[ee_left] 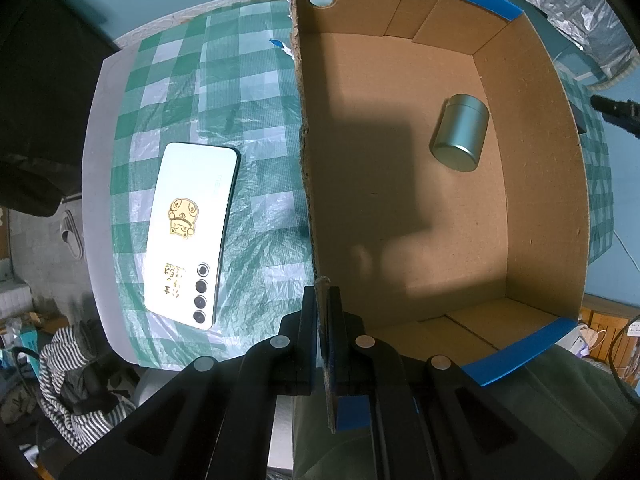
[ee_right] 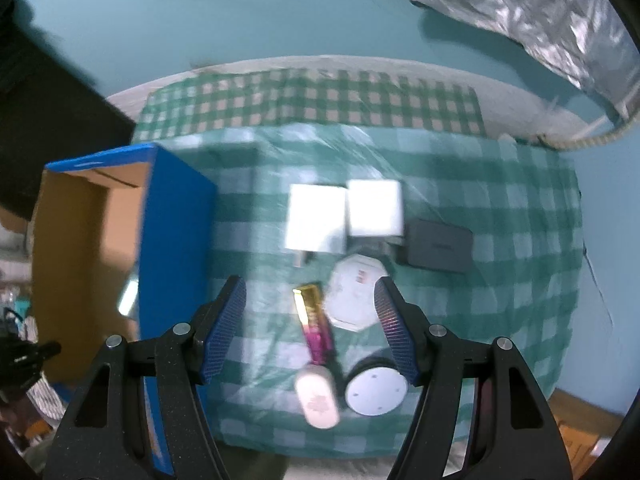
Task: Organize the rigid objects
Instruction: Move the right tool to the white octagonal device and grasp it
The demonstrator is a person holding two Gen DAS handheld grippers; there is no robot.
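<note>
A brown cardboard box with blue edges stands open on the checked tablecloth. A silver-green tin lies on its side inside it. My left gripper is shut on the box's left wall at its near end. A white phone lies face down left of the box. My right gripper is open above a pink and gold tube, a white hexagonal box, a white oval case and a round white cap. The box is to its left.
Two white chargers and a dark flat box lie farther back on the green checked cloth. A silver foil bag hangs at the upper right. Striped fabric lies below the table's left edge.
</note>
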